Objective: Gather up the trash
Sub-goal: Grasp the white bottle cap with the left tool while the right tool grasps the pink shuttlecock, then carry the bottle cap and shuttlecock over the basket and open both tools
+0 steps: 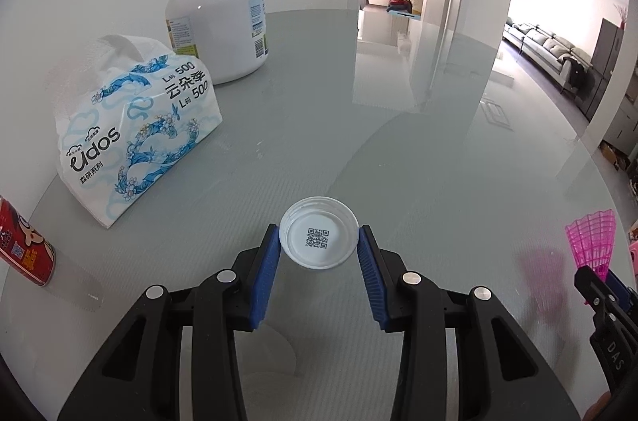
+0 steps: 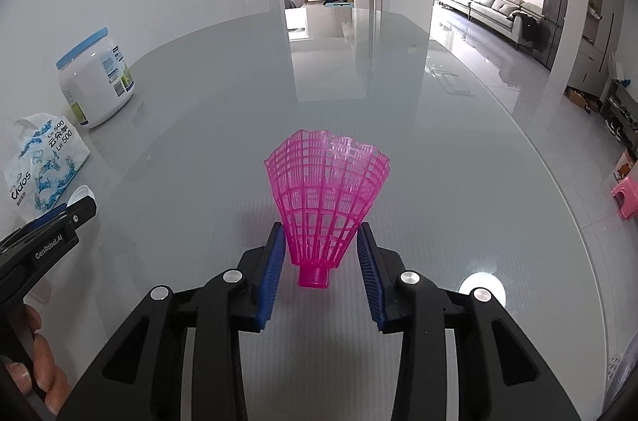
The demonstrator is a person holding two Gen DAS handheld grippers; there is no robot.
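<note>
In the left wrist view my left gripper (image 1: 319,235) is shut on a white plastic lid (image 1: 318,233) with a QR code inside; the blue pads touch its rim on both sides and it is held above the grey glass table (image 1: 303,126). In the right wrist view my right gripper (image 2: 321,233) is shut on a pink plastic shuttlecock (image 2: 327,189), gripped by the lower part of its skirt, its open end pointing up and away. The shuttlecock also shows at the right edge of the left wrist view (image 1: 592,237). The left gripper shows at the left edge of the right wrist view (image 2: 75,209).
A tissue pack (image 1: 135,130) and a white jar with a blue lid (image 1: 217,22) stand at the left by the wall. A red can (image 1: 24,241) lies at the far left. The table's curved edge runs along the right; beyond it are the floor, a sofa (image 2: 490,8) and a pink stool (image 2: 626,197).
</note>
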